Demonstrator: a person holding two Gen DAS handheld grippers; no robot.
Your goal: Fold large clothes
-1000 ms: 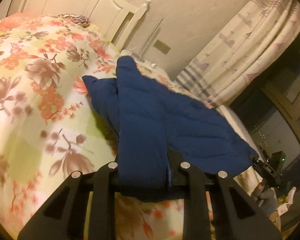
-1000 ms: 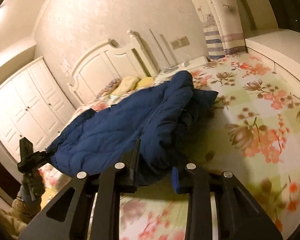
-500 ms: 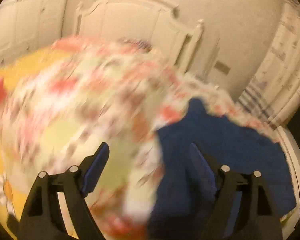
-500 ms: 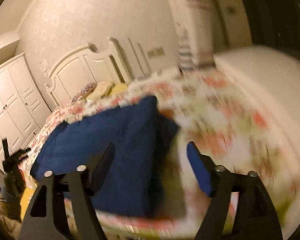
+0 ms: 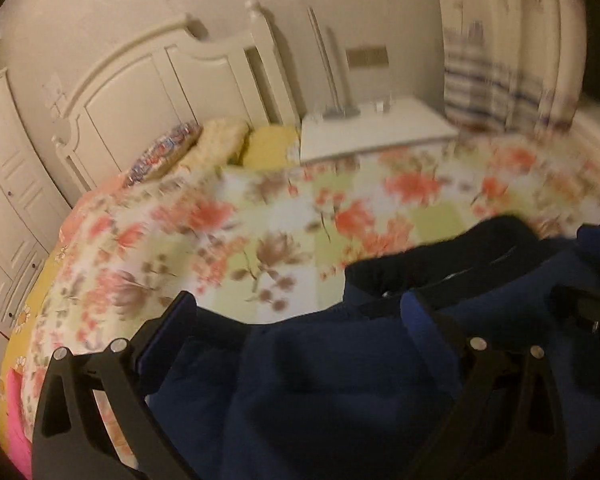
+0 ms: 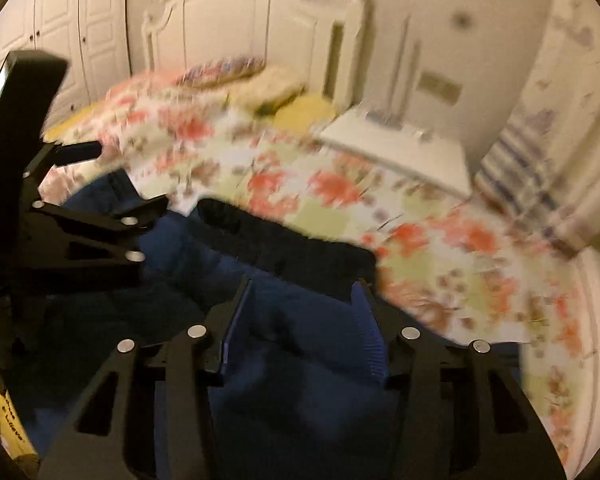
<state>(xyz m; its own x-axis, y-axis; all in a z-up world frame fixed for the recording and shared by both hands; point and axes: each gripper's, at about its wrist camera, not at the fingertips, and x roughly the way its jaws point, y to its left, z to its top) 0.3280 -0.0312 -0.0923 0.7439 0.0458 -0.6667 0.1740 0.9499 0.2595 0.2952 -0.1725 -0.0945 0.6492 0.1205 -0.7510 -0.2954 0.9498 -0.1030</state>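
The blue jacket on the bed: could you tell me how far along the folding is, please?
Done: the blue jacket lies bunched on the bedspread, seemingly folded over once. In hand: the left tool has just opened wide above it; the right tool has been closing around fabric, grip unclear. Left: probably a further fold.

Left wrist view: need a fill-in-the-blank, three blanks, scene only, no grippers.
1. The jacket is dark ____.
2. It lies on a bedspread printed with ____.
3. The pillows lie against the ____.
Missing words: blue; flowers; headboard.
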